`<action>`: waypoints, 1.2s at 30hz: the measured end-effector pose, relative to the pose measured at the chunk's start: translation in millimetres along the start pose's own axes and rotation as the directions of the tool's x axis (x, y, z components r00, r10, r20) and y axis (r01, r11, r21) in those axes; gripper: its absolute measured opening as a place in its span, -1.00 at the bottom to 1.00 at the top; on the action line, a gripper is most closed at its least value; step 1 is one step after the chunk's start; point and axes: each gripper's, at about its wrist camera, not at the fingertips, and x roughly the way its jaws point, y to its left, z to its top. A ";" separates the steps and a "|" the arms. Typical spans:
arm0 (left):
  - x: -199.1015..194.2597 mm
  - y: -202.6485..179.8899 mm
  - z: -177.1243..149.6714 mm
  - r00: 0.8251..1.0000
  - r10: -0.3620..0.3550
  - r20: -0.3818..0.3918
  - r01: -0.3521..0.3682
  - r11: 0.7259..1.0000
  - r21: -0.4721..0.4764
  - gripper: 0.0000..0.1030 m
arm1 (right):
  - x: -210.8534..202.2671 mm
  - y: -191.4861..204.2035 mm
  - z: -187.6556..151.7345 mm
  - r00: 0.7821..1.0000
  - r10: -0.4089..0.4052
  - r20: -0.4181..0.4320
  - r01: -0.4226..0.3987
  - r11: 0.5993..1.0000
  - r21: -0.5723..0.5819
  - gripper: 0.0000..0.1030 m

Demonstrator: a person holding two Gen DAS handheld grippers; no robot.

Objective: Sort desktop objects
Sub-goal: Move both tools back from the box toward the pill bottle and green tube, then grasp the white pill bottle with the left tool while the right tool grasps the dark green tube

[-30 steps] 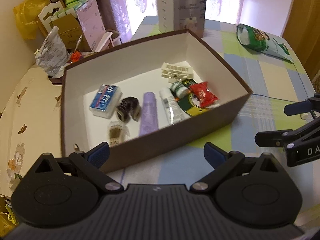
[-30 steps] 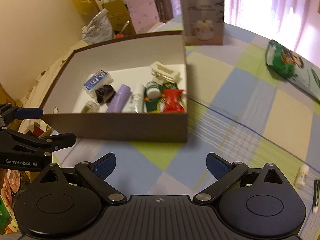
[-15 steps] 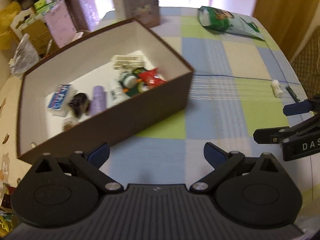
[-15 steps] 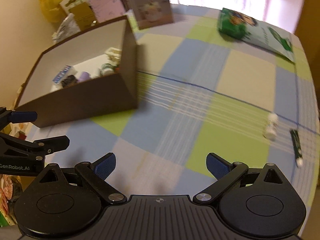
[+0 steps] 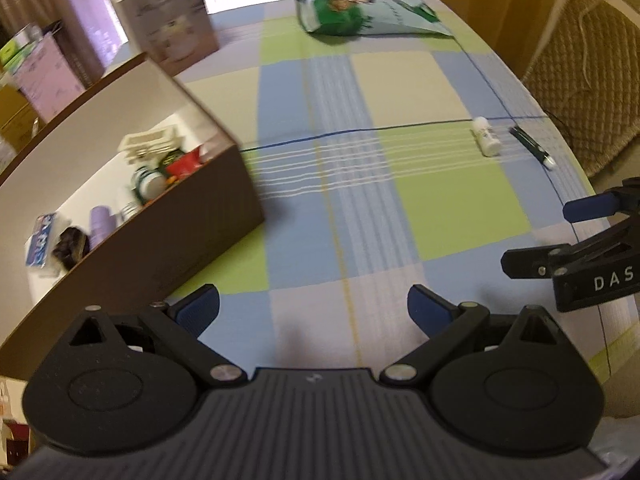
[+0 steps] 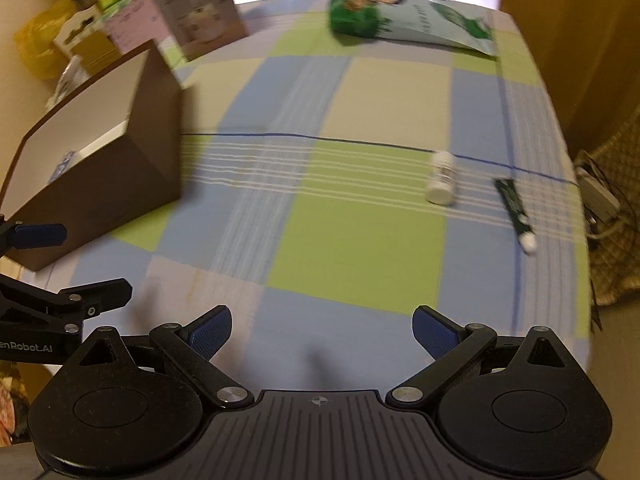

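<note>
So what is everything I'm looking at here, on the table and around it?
Brown cardboard box with white inside: one, left side of the table, open, holding small items.
Items in the box: several, including a red packet, a lilac tube and a blue-and-white pack; the rest are too blurred to name.
White small bottle: one, lying on the cloth, right side.
Dark green tube with a white cap: one, lying just right of the bottle.
Green-and-white bag: one, lying at the far edge.
Grey printed carton: one, standing behind the box.
Checked tablecloth: one, blue, green and cream.
Wicker chair: one, tan, right of the table.
Left gripper: black with blue pads, open, empty.
Right gripper: same, open, empty.
</note>
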 end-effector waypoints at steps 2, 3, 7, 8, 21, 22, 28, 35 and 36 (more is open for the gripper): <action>4.5 -8.3 3.8 1.000 -0.011 -0.003 0.011 1.000 0.022 0.92 | -1.4 -11.4 -3.5 1.000 -0.014 0.001 0.014 1.000 0.028 0.98; 6.9 -12.4 5.7 1.000 -0.016 -0.004 0.016 0.999 0.034 0.92 | -1.8 -18.0 -6.1 1.000 -0.022 0.002 0.022 0.999 0.042 0.97; 16.4 -28.8 12.6 0.999 -0.038 -0.009 0.039 0.996 0.077 0.92 | -4.0 -45.8 -18.0 0.998 -0.062 0.015 0.060 0.992 0.107 0.97; 18.6 -33.2 13.9 0.999 -0.043 -0.008 0.044 0.995 0.089 0.92 | -4.1 -53.4 -22.0 0.997 -0.076 0.018 0.073 0.989 0.129 0.97; 53.4 -80.6 31.6 0.994 -0.109 -0.019 0.111 0.974 0.198 0.91 | -16.4 -128.1 -46.3 0.981 -0.155 0.120 0.116 0.951 0.285 0.97; 56.3 -85.0 33.2 0.993 -0.116 -0.019 0.118 0.971 0.207 0.91 | -16.6 -130.9 -46.3 0.980 -0.153 0.126 0.112 0.951 0.287 0.97; 72.9 -110.4 44.2 0.986 -0.168 -0.017 0.167 0.956 0.242 0.87 | -11.5 -151.8 -41.2 0.978 -0.141 0.155 0.093 0.955 0.282 0.97; 91.8 -133.7 64.5 0.975 -0.221 0.004 0.212 0.940 0.268 0.79 | -3.4 -174.1 -22.4 0.972 -0.146 0.182 0.097 0.962 0.255 0.97; 94.8 -136.7 68.5 0.974 -0.227 0.009 0.216 0.938 0.270 0.76 | -2.4 -177.1 -20.0 0.972 -0.145 0.187 0.094 0.962 0.257 0.97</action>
